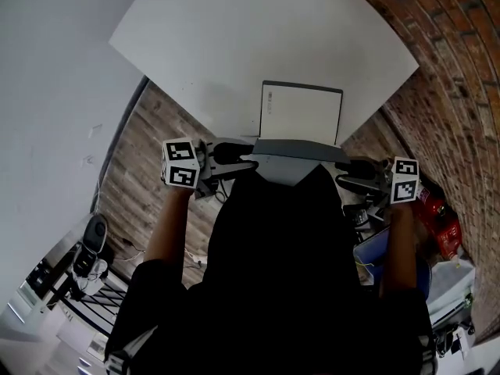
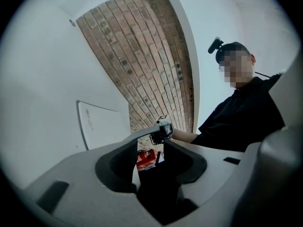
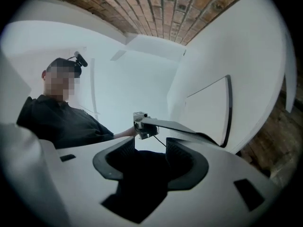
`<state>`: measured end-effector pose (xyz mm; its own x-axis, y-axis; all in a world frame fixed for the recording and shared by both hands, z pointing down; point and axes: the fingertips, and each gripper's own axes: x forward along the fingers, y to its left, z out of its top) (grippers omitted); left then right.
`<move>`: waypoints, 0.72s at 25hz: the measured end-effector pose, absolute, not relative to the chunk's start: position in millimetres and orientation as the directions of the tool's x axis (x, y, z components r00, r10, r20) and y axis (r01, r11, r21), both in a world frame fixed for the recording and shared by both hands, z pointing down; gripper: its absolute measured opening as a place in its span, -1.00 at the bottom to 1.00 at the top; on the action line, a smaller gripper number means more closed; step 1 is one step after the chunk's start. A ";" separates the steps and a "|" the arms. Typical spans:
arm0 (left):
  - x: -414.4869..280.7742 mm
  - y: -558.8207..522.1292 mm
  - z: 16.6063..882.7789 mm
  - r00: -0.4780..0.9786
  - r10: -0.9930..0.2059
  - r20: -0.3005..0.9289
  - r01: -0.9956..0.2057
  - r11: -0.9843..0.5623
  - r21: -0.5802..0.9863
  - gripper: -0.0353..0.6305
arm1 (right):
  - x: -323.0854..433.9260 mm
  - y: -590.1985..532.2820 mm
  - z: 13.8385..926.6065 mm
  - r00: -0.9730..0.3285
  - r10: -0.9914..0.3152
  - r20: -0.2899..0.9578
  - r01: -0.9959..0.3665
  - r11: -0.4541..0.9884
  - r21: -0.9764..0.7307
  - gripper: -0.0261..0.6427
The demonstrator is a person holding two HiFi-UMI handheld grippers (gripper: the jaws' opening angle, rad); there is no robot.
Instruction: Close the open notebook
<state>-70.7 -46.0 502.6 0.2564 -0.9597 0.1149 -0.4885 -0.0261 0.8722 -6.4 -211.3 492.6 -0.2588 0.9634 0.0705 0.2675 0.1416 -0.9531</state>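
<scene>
1. At the near corner of the white table (image 1: 234, 37), the notebook (image 1: 301, 112) lay open. Its white page was flat and face up, with a dark line along its left and far edges.
2. A grey cover (image 1: 301, 153) stuck out from the notebook's near edge toward the person, seemingly past the table's corner. Both gripper views caught it edge-on as a thin, straight slab.
3. The left gripper (image 2: 150, 143) and the right gripper (image 3: 150, 143) faced each other across that cover, 1 on each side. Both had their jaws spread wide with nothing between the pads, and neither appeared to touch the cover.
4. The notebook looked light and thin. The cover seemed stiff enough to hold itself out level, so it would probably swing as 1 piece rather than flop.
5. The best hold was likely the cover's side edges, near its free end, with 1 gripper on each.
6. The smooth tabletop and the corner position suggested the notebook could slide or tip off if pulled. The fold would therefore want to go away from the person, over the page.
</scene>
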 end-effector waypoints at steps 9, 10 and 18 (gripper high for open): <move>-119.5 -66.4 523.0 0.119 -0.980 0.158 -0.563 0.064 0.824 -0.41 | -52.0 -218.9 520.2 -0.323 0.918 0.232 0.358 0.345 -0.867 -0.34; -124.1 -69.6 525.9 0.112 -0.980 0.161 -0.565 0.071 0.822 -0.41 | -58.2 -220.3 523.9 -0.335 0.910 0.246 0.361 0.365 -0.858 -0.34; -160.0 -88.2 554.4 0.028 -0.973 0.228 -0.563 0.173 0.808 -0.41 | -97.5 -237.7 553.8 -0.435 0.842 0.320 0.321 0.477 -0.818 -0.35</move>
<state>-160.0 -88.2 554.4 0.0283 -0.9734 0.2275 -0.5627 0.1726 0.8084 -97.5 -237.7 553.8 -0.4352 0.8417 0.3197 0.3207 0.4767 -0.8185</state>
